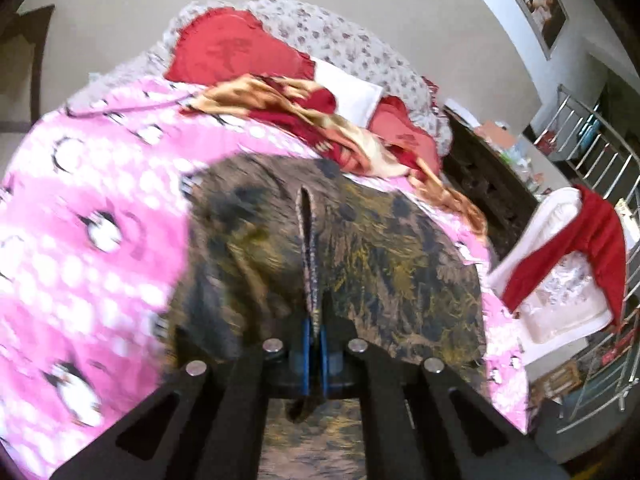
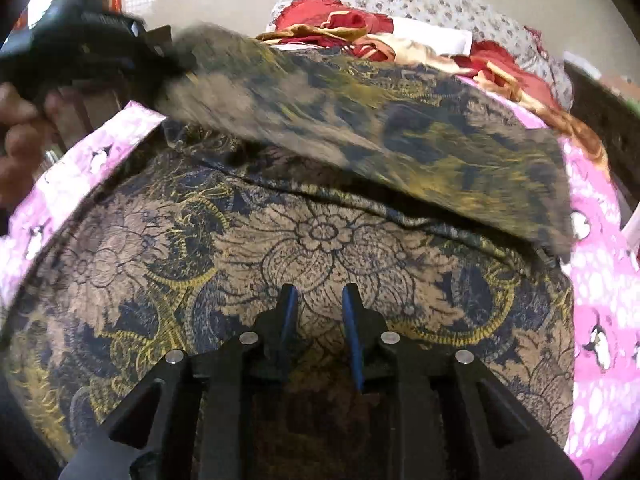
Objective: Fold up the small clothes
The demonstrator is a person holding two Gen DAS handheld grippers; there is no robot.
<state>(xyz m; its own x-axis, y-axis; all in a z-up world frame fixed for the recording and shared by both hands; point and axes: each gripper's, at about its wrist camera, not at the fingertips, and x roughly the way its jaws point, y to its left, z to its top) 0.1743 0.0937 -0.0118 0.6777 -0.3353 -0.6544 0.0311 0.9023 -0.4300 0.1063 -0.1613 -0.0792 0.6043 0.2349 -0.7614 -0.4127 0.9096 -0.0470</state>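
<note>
a thin brown cloth (image 2: 320, 248) printed with navy and yellow flowers lies on the pink penguin bedsheet (image 1: 88, 208); the left hand-held gripper (image 1: 315, 320) pinches its lifted fold, the right hand-held gripper (image 2: 318, 300) hovers released.

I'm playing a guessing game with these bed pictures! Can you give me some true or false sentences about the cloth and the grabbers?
1. The left gripper is pinching a fold of the dark flowery cloth. True.
2. The right gripper is shut tight on the cloth. False: its jaws stand apart with nothing between them, above the flat part of the cloth.
3. The cloth lies on a pink bedsheet with penguins on it. True.
4. The whole cloth lies flat. False: one part is lifted up over the rest, as the right wrist view shows.
5. A red cloth hangs over a white tub beside the bed. True.
</note>
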